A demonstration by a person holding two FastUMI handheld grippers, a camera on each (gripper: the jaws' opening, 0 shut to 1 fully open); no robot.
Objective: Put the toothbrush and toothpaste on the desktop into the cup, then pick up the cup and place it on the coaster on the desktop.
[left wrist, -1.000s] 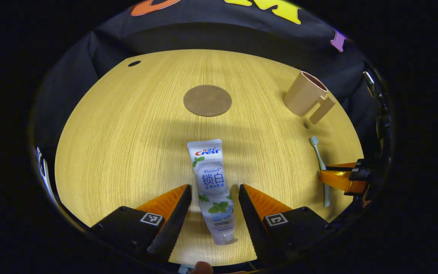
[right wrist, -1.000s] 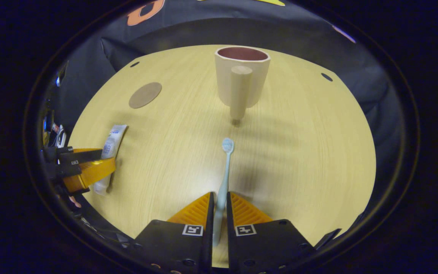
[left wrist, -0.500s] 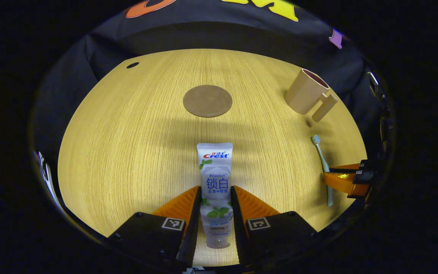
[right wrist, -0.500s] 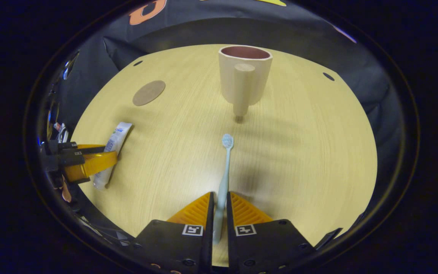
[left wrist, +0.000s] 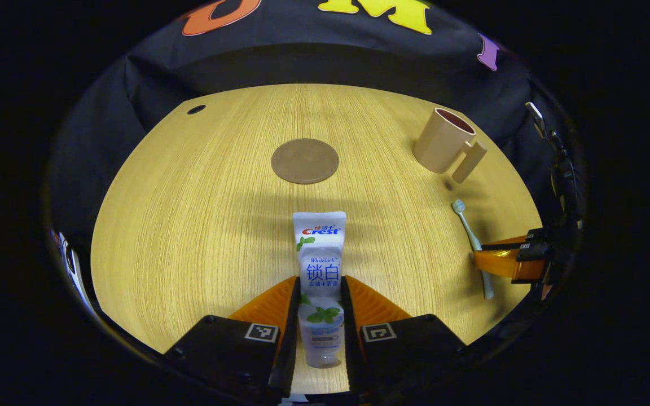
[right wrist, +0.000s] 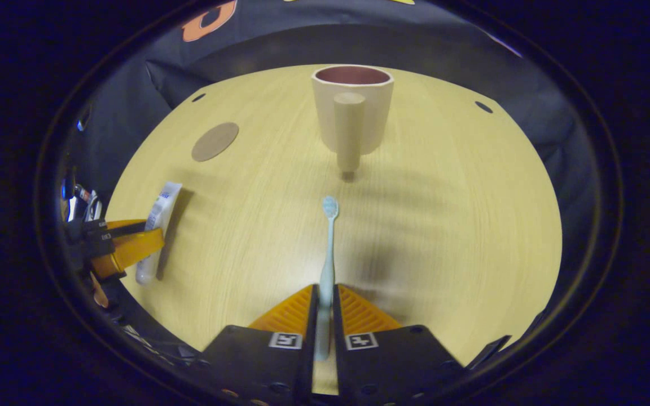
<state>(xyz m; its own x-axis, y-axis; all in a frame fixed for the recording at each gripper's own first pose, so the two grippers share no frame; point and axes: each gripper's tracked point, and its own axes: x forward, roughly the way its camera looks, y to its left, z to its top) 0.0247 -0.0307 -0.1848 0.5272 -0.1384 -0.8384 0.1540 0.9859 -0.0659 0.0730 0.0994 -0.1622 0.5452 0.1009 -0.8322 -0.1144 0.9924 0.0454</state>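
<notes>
A white toothpaste tube (left wrist: 319, 265) sits between the fingers of my left gripper (left wrist: 317, 287), which is shut on its lower half; the tube looks raised off the wooden table (left wrist: 189, 225). My right gripper (right wrist: 325, 296) is shut on the handle of a pale blue toothbrush (right wrist: 328, 242), whose head points at the beige cup (right wrist: 352, 110). That cup stands upright with its handle toward the right gripper. The round brown coaster (left wrist: 304, 160) lies ahead of the left gripper, with the cup (left wrist: 443, 141) to its right. The left gripper (right wrist: 127, 248) with the toothpaste (right wrist: 156, 228) shows at the left of the right gripper view.
The table's far edge meets the black cloth wall (left wrist: 302, 62). Small dark holes (left wrist: 196, 109) mark the tabletop near the back corners. The right gripper (left wrist: 505, 262) with the toothbrush (left wrist: 469, 234) sits at the right edge of the left gripper view.
The left gripper closed on the toothpaste and lifted it slightly. The right gripper, holding the toothbrush throughout, shifted a little, the brush now aimed just left of the cup's handle.
</notes>
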